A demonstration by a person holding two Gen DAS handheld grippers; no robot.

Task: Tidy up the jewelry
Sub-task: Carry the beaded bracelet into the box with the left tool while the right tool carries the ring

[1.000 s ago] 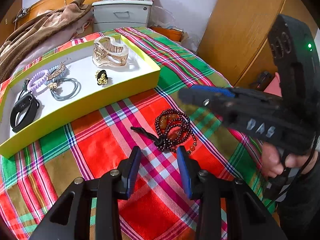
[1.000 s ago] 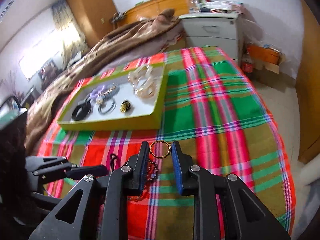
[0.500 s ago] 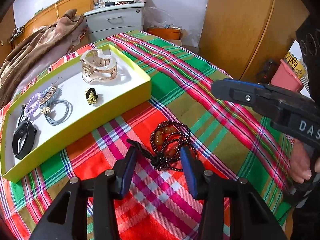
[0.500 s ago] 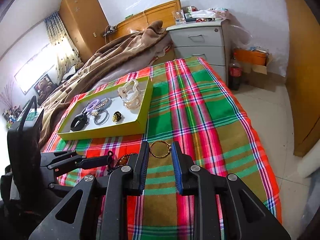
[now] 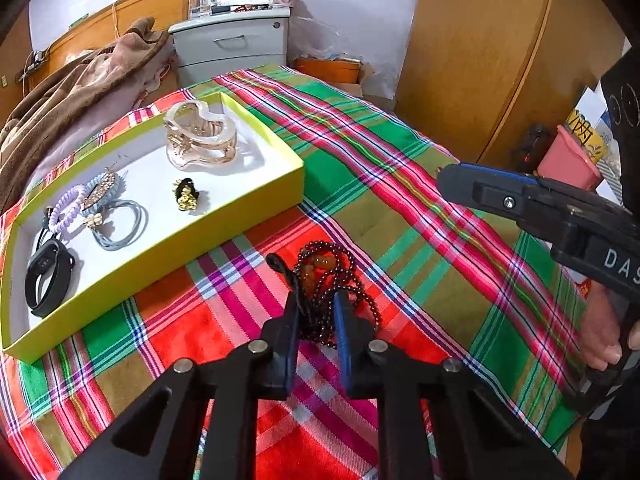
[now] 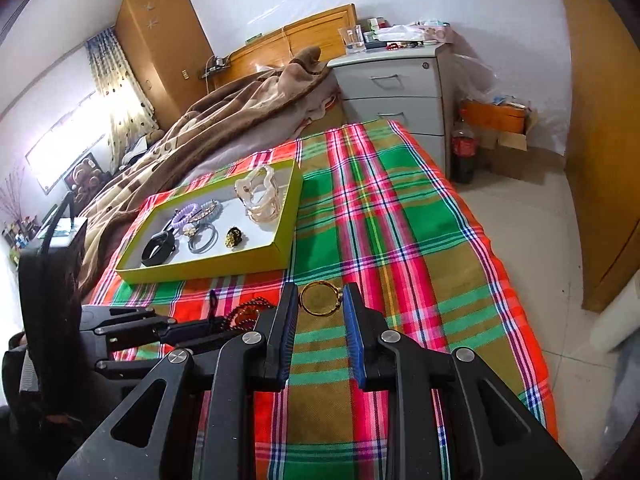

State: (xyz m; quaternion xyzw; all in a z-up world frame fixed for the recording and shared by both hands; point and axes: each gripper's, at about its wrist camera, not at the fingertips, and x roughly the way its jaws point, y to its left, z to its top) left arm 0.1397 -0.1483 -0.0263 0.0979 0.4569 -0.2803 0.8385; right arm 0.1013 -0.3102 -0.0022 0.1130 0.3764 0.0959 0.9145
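Note:
A dark red bead bracelet [image 5: 332,276] with a black tassel lies on the plaid cloth. My left gripper [image 5: 316,308] is low over it, jaws narrowed around its near end and shut on the beads. My right gripper [image 6: 320,300] is shut on a gold ring bangle [image 6: 320,299], held above the cloth; it shows from the side in the left wrist view [image 5: 480,184]. A yellow-green tray [image 5: 248,216] holds a clear hair claw [image 5: 200,140], a small gold-black piece [image 5: 186,195], hair ties [image 5: 116,216] and a black band [image 5: 48,276].
The tray [image 6: 208,264] stands on the left part of the plaid bed cover [image 6: 384,240]. A brown blanket [image 6: 224,120] lies behind it. A grey drawer unit [image 6: 396,92], a cola bottle [image 6: 464,152] and a wooden wardrobe [image 5: 480,60] stand beyond the bed edge.
My left gripper has moved forward and down onto the bead bracelet and its jaws have closed in on it. My right gripper has lifted and drawn back with the gold bangle.

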